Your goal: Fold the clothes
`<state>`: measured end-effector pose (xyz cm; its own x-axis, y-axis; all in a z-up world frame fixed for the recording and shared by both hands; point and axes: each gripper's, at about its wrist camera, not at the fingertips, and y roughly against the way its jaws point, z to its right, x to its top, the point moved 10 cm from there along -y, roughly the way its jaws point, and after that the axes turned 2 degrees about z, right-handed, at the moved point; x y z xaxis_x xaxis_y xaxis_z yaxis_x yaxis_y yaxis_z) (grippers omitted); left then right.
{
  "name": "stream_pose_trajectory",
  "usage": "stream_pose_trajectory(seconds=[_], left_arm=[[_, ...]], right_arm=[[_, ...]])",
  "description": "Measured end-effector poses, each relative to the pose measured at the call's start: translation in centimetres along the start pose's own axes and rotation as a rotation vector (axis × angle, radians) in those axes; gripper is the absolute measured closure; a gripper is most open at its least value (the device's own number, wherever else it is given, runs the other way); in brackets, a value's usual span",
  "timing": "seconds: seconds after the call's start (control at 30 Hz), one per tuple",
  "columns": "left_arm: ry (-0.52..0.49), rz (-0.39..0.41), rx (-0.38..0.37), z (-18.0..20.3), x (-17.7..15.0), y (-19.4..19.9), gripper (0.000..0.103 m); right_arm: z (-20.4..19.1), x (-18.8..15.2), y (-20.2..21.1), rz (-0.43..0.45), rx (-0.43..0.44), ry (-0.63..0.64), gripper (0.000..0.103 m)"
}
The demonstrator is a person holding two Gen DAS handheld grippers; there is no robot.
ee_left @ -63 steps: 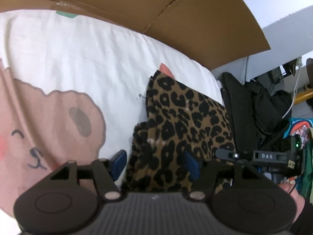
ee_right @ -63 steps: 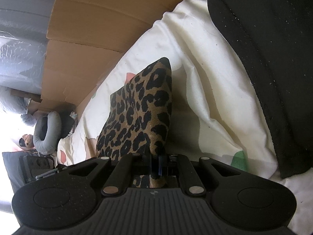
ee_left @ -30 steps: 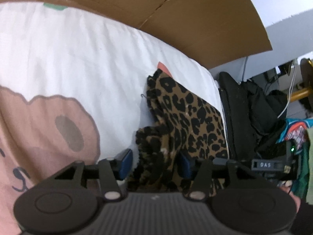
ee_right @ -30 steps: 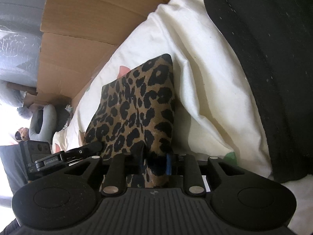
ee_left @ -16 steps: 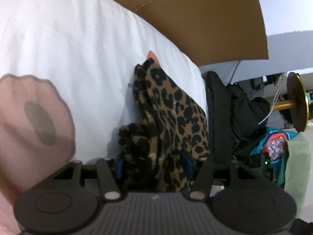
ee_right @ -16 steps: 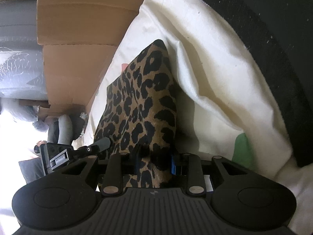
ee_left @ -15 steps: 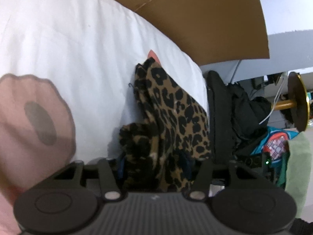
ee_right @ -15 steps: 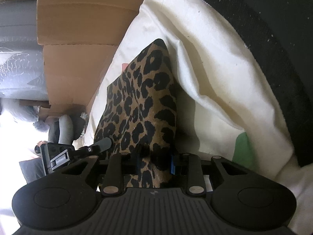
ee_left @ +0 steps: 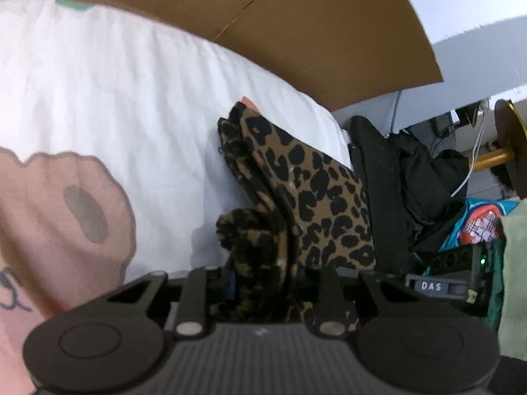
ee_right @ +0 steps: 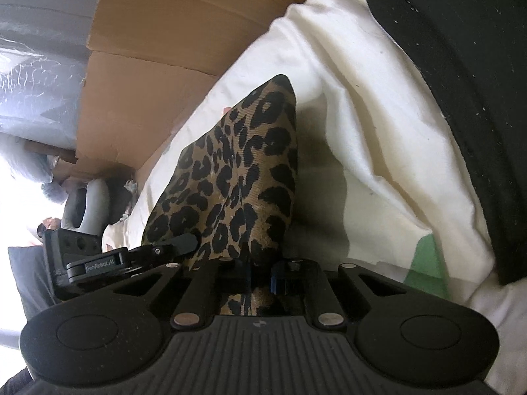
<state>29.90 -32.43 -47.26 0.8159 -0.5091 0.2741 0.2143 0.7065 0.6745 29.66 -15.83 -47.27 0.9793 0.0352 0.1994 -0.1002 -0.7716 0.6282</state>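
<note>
A leopard-print garment (ee_left: 309, 191) lies folded on a white bedsheet (ee_left: 131, 98), stretched between both grippers. My left gripper (ee_left: 266, 283) is shut on the bunched near-left edge of the garment. My right gripper (ee_right: 260, 276) is shut on the garment's (ee_right: 243, 171) other near corner, the cloth rising away from the jaws to a far point. The left gripper's body shows at the lower left of the right wrist view (ee_right: 108, 260); the right gripper shows at the right of the left wrist view (ee_left: 438, 286).
The sheet bears a pink bear print (ee_left: 59, 204). A cardboard panel (ee_left: 296, 23) stands behind the bed. Black clothing (ee_right: 461, 65) is piled at the right edge of the bed, with black bags and cables (ee_left: 411, 171) beyond.
The left gripper has closed from open onto the bunched edge of the garment. The right gripper has kept its hold, tightened its jaws and shifted slightly.
</note>
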Motion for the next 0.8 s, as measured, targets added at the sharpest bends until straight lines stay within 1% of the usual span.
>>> stream_pose_trajectory(seconds=[0.17,0.3,0.47,0.57,0.73,0.77,0.8], left_arm=[[-0.041,0.035,0.03,1.4,-0.1,2.3,0.074],[-0.047,0.065,0.046,2.7,-0.2,4.5,0.075],[-0.088,0.078,0.084,5.1,0.0,7.8,0.075],[-0.073,0.096,0.09,6.1,0.4,9.6,0.075],[-0.064,0.101,0.139,8.6,0.8,11.8,0.075],[-0.061,0.099,0.162,9.2,0.8,12.4,0.075],[-0.062,0.096,0.169,9.9,1.0,12.7,0.075]], right_arm=[[-2.2,0.1,1.2,0.024,0.003,0.06,0.095],[-4.4,0.0,2.3,0.042,0.005,0.107,0.095],[-7.6,-0.1,4.0,0.041,0.014,0.157,0.096],[-9.6,-0.1,5.5,0.056,0.02,0.174,0.096],[-13.0,-0.2,7.8,0.065,0.02,0.218,0.096],[-13.5,-0.3,8.4,0.066,0.024,0.212,0.096],[-13.9,-0.3,9.0,0.066,0.029,0.203,0.096]])
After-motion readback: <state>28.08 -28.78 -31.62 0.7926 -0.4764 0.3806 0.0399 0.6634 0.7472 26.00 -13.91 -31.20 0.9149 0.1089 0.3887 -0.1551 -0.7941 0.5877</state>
